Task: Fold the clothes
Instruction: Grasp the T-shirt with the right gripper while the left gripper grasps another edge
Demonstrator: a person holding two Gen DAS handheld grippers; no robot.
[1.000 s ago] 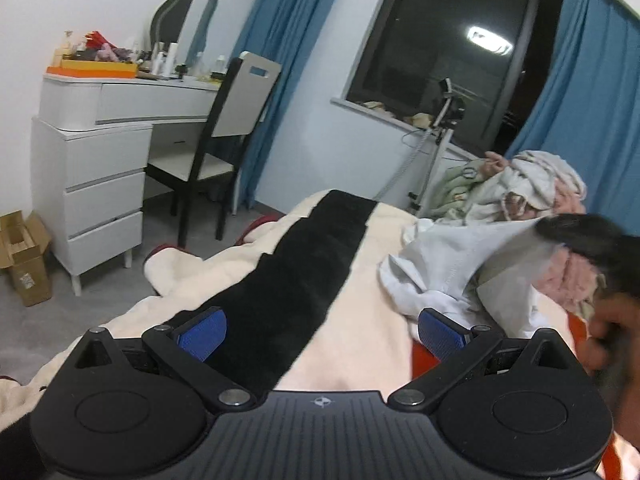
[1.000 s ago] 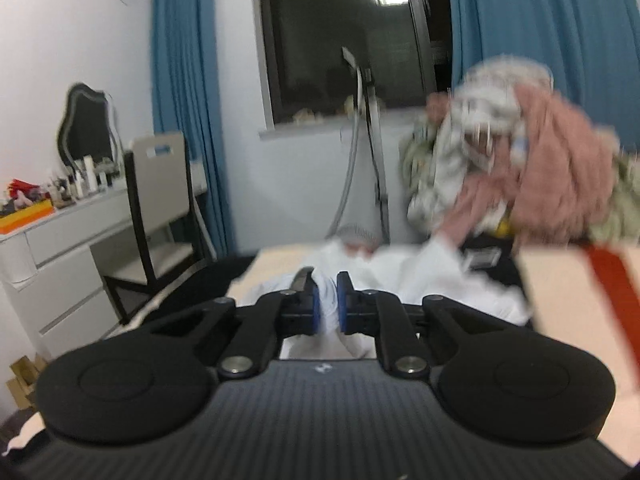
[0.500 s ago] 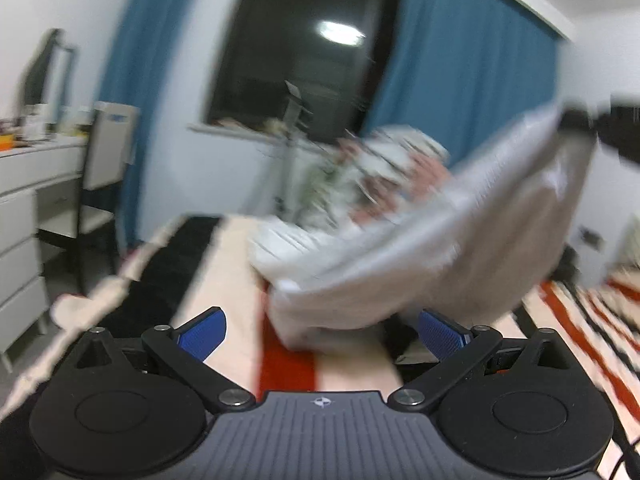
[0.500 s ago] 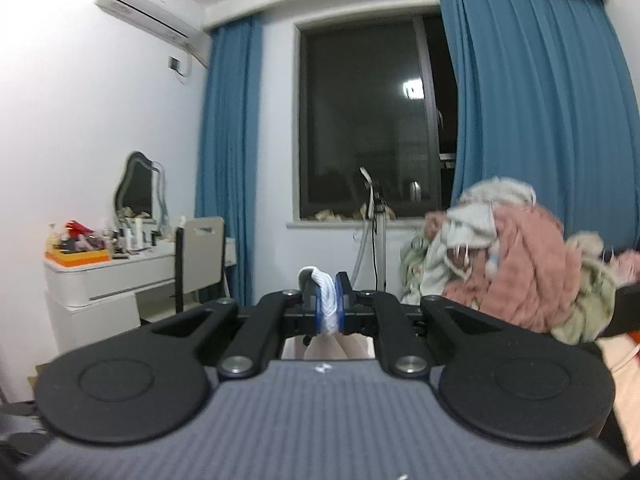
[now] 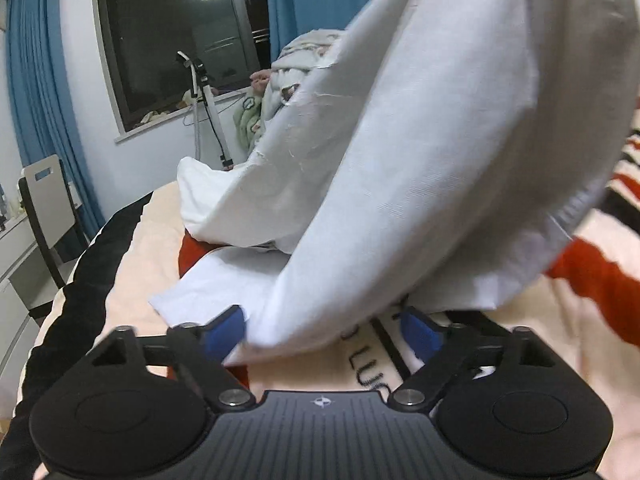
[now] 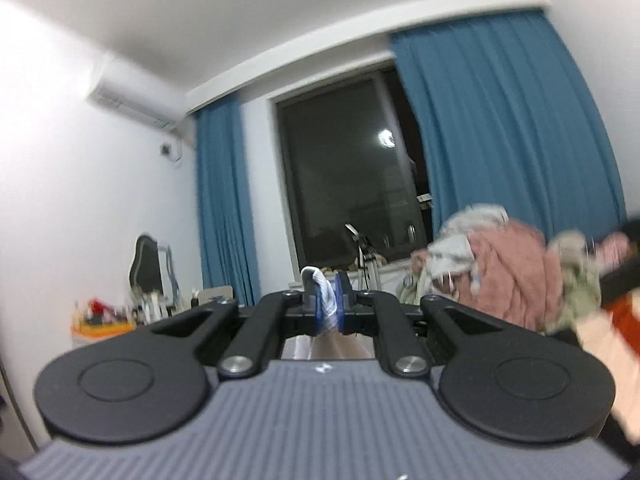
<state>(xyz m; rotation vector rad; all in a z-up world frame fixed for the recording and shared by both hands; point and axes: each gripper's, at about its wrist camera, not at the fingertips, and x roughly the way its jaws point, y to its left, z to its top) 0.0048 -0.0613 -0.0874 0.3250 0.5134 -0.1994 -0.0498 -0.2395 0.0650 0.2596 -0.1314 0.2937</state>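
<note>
Overhead, right tongs (image 6: 327, 307) pinching white garment (image 5: 420, 152), left tongs (image 5: 320, 330) closing around its hanging edge.

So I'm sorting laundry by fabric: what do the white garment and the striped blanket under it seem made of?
White garment: thin woven cloth, probably cotton; matte, fine weave, stitched hem, soft draping folds. Striped blanket: looks like plush fleece; fuzzy, light-absorbing nap.
</note>
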